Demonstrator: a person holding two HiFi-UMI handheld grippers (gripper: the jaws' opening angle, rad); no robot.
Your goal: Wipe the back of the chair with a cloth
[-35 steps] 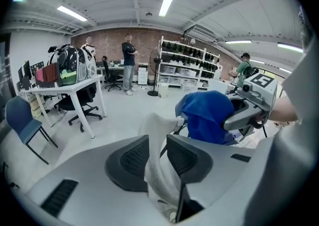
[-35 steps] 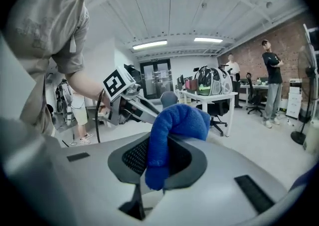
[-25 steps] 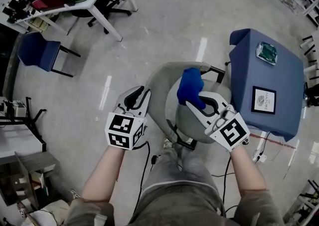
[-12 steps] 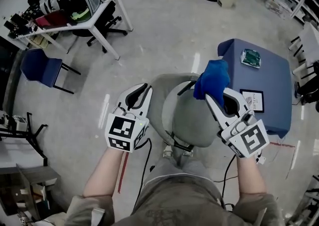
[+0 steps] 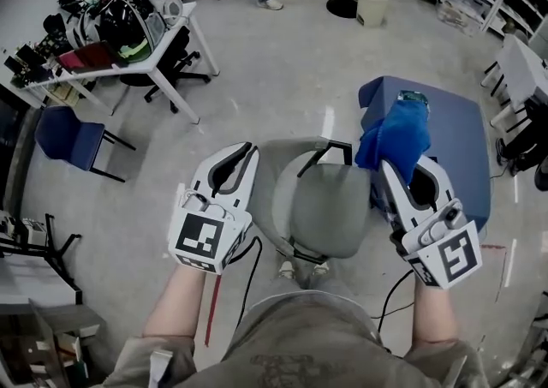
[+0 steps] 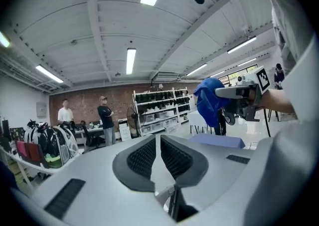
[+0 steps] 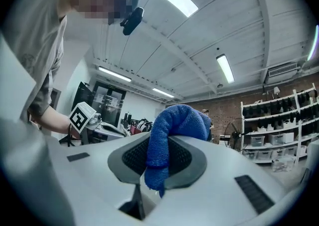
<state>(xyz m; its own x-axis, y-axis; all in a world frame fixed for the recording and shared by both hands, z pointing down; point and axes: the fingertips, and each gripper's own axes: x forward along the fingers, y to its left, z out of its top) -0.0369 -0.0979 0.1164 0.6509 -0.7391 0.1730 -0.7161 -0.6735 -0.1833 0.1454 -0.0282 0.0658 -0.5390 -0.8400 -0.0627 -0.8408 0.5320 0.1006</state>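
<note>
The grey chair (image 5: pixel 330 215) stands below me, between my two hands. My right gripper (image 5: pixel 392 165) is shut on a blue cloth (image 5: pixel 396 140), which bulges out over its tips, to the right of the chair and over the blue table's edge. In the right gripper view the cloth (image 7: pixel 174 125) hangs down between the pads of my right gripper (image 7: pixel 158 157). My left gripper (image 5: pixel 246 152) hovers left of the chair, apart from it. Its jaws have just been closing; in the left gripper view my left gripper (image 6: pixel 158 152) shows only a thin slit, with nothing in it.
A blue-covered table (image 5: pixel 454 129) stands right of the chair. A white desk loaded with gear (image 5: pixel 128 26) and a blue chair (image 5: pixel 68 129) are at the left. Cables trail on the floor under the chair. Two people (image 6: pixel 105 120) stand far off by shelves (image 6: pixel 159 110).
Both grippers have risen. The right one has carried the blue cloth up and to the right, from over the chair to the blue table's edge. The left has stayed left of the chair.
</note>
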